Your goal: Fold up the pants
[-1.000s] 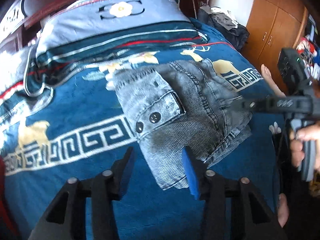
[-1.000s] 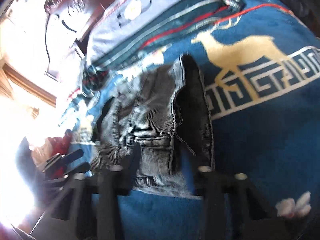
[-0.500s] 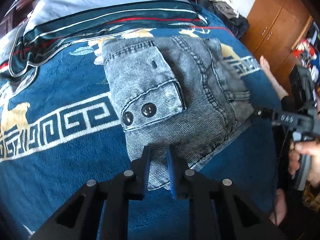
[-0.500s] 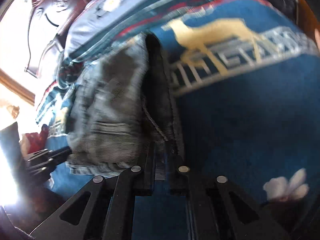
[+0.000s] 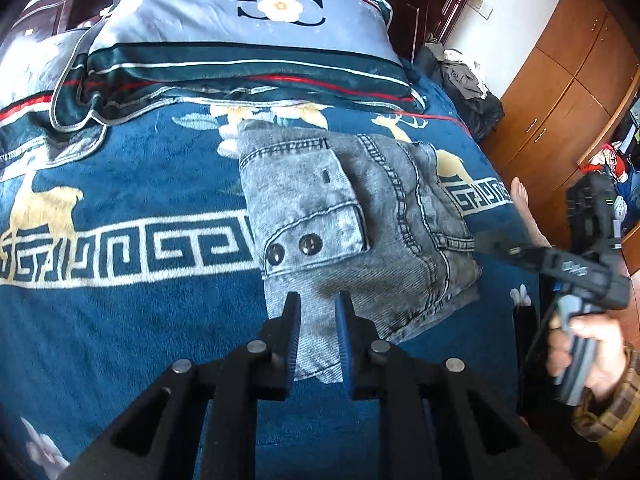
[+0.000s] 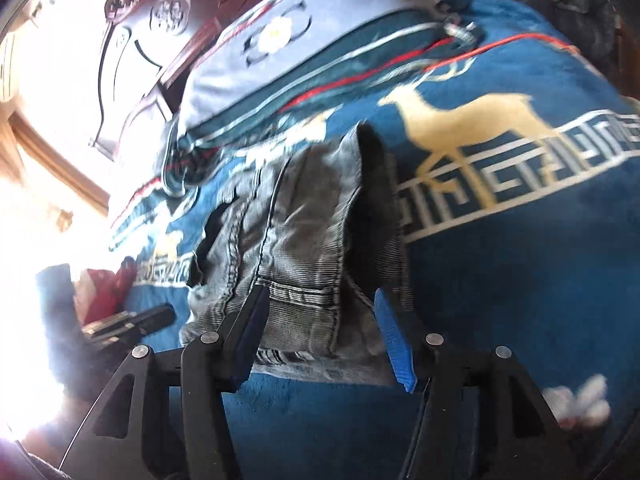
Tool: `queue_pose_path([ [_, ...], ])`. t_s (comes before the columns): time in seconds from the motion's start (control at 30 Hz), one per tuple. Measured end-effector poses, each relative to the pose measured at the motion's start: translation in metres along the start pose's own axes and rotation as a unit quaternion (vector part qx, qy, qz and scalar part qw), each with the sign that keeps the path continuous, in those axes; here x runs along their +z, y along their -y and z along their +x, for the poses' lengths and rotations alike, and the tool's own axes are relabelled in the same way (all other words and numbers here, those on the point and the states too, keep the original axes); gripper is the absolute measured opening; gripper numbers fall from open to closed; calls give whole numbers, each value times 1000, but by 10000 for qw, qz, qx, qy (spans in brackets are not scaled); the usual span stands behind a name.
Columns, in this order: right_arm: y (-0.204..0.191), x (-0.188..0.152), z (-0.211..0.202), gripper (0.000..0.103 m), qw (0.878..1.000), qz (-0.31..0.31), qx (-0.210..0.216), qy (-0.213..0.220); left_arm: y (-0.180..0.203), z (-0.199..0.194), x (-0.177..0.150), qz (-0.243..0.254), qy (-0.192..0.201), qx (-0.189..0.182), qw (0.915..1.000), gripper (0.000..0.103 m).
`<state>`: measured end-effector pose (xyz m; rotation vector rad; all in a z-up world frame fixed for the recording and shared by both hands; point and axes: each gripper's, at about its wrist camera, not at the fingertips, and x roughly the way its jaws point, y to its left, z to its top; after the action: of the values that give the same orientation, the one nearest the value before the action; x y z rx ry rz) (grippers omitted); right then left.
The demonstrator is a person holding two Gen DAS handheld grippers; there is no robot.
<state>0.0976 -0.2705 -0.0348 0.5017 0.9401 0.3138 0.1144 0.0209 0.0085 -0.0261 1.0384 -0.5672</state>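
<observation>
The grey denim pants [image 5: 344, 236] lie folded into a compact bundle on the blue blanket [image 5: 120, 288], a buttoned pocket flap on top. My left gripper [image 5: 316, 312] is at the bundle's near edge with its jaws narrowly apart astride the denim hem. My right gripper [image 6: 320, 312] is open wide over the bundle's right end [image 6: 312, 248]; it also shows in the left wrist view [image 5: 484, 242], its tip at the bundle's right edge.
Pillows [image 5: 248, 44] lie at the head of the bed against a dark wooden headboard [image 6: 160, 32]. A pile of dark clothes [image 5: 468, 88] sits at the far right corner. Wooden wardrobes [image 5: 568, 76] stand to the right.
Both grippers shut on the bundle's edges half a second ago. Now the right jaws have opened wide and the left jaws have parted a little. The bundle lies flat.
</observation>
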Motion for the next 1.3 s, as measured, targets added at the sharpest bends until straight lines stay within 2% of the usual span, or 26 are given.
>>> queue_pose_path([
  [0.03,1,1,9,55,10000,7,24,-87,1,2,2,25,-14,33,10000,20],
  [0.1,2,1,23,41,9997,48,115,-197,5,9,6,81,-44,126,9999,20],
  [0.13,0,0,29,20,9997,2,108,-232,8,14,8,120,-96,176,9997,20],
  [0.17,-2,-1,31,12,9996,-81,-10,-253,12,20,9,178,-171,213,9995,20],
  [0.27,-14,-5,18,9,9992,-366,-129,-113,24,33,5,420,-323,417,9977,20],
  [0.37,-17,-9,-7,9,9985,-410,-329,133,31,37,-2,528,-348,423,9971,20],
  [0.53,-3,-30,34,9,9914,-623,-975,-616,50,46,-13,1135,-356,831,9894,20],
  [0.7,-5,-27,32,10,9910,-576,-1030,-633,47,37,-10,987,-284,810,9914,20],
  [0.8,-1,-18,17,21,9952,-328,-778,-487,47,25,-3,1008,-110,958,9902,20],
  [0.87,-2,-12,4,26,9967,-256,-726,-261,45,13,4,990,56,927,9908,20],
  [0.93,-6,-2,-3,28,9973,-252,-691,-32,45,7,14,1004,163,970,9901,24],
  [1.0,-6,16,-8,35,9981,-175,-571,153,44,7,24,1060,199,1066,9884,27],
  [1.07,-3,31,-5,57,9983,-77,-508,268,43,10,34,1088,231,1120,9875,28],
  [1.13,-3,48,2,66,9978,-74,-490,437,42,15,41,1072,230,1176,9870,30],
  [1.23,-1,70,23,66,9969,-150,-673,377,41,32,47,1031,132,1218,9871,30],
  [1.3,3,79,40,54,9966,-157,-781,215,42,44,45,1044,39,1248,9867,30],
])
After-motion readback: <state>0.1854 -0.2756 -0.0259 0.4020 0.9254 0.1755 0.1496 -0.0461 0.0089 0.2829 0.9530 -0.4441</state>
